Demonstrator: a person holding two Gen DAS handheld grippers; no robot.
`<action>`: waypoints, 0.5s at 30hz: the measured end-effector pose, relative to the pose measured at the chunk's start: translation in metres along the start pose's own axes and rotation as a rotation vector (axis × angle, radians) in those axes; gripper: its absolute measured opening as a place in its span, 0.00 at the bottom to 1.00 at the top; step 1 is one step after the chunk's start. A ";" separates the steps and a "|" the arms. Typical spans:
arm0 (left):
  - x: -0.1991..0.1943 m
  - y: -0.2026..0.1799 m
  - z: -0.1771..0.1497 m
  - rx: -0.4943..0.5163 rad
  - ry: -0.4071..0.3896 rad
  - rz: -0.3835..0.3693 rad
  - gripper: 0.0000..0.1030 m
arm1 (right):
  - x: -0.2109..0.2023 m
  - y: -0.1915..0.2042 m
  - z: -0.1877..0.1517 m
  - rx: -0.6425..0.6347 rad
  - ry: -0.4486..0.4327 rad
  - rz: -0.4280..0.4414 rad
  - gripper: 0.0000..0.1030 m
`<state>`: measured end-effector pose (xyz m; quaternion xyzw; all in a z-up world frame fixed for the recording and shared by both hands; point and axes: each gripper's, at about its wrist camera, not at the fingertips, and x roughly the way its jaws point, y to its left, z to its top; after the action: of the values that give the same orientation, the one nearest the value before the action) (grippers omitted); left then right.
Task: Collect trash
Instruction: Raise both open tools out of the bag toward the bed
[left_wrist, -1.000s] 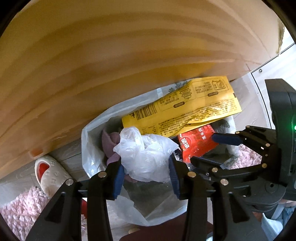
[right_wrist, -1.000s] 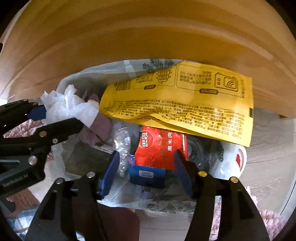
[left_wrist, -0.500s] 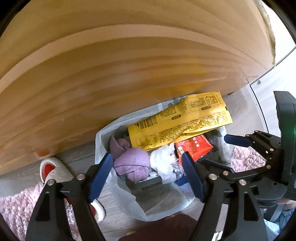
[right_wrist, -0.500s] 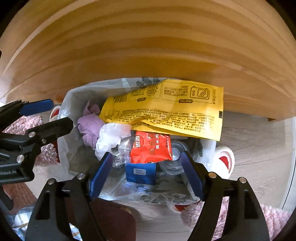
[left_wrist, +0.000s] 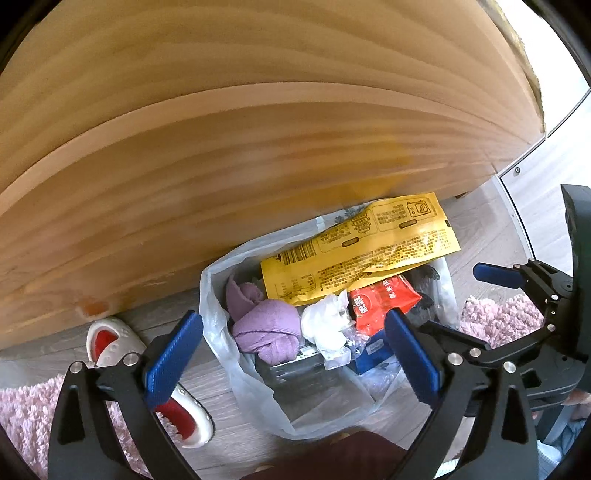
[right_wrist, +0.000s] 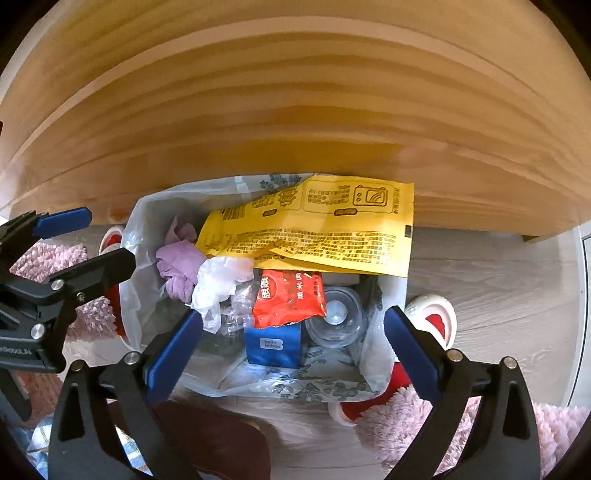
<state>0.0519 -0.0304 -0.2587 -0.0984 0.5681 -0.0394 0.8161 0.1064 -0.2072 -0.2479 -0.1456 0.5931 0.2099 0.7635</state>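
A clear plastic trash bag (left_wrist: 218, 325) (right_wrist: 136, 295) stands open on the floor below a wooden tabletop. It holds a yellow wrapper (left_wrist: 362, 247) (right_wrist: 317, 229), a red packet (left_wrist: 380, 299) (right_wrist: 288, 295), a purple cloth (left_wrist: 266, 325) (right_wrist: 177, 266), a crumpled white plastic wad (left_wrist: 325, 325) (right_wrist: 218, 280), a blue box (right_wrist: 273, 343) and a clear cup (right_wrist: 336, 314). My left gripper (left_wrist: 293, 354) is open and empty above the bag. My right gripper (right_wrist: 293, 350) is open and empty above it too.
The wooden table edge (left_wrist: 258, 129) (right_wrist: 295, 110) overhangs the bag closely. White and red slippers (left_wrist: 110, 339) (right_wrist: 436, 314) lie beside the bag on the grey wood floor. A pink shaggy rug (left_wrist: 22, 406) (right_wrist: 406, 424) lies near me.
My left gripper let go of the white plastic wad, which now lies in the bag. Both grippers opened wider and drew back upward from the bag.
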 end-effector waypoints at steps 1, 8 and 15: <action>-0.001 0.000 0.000 0.000 -0.003 0.000 0.93 | 0.000 0.001 0.000 -0.001 -0.004 -0.004 0.92; -0.009 -0.001 0.000 -0.005 -0.032 0.002 0.93 | -0.011 0.002 -0.002 -0.004 -0.040 -0.017 0.92; -0.030 0.000 0.000 -0.020 -0.093 -0.021 0.93 | -0.028 0.002 -0.005 0.001 -0.099 -0.027 0.92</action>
<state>0.0414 -0.0252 -0.2308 -0.1142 0.5287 -0.0379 0.8402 0.0954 -0.2121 -0.2225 -0.1426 0.5526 0.2065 0.7947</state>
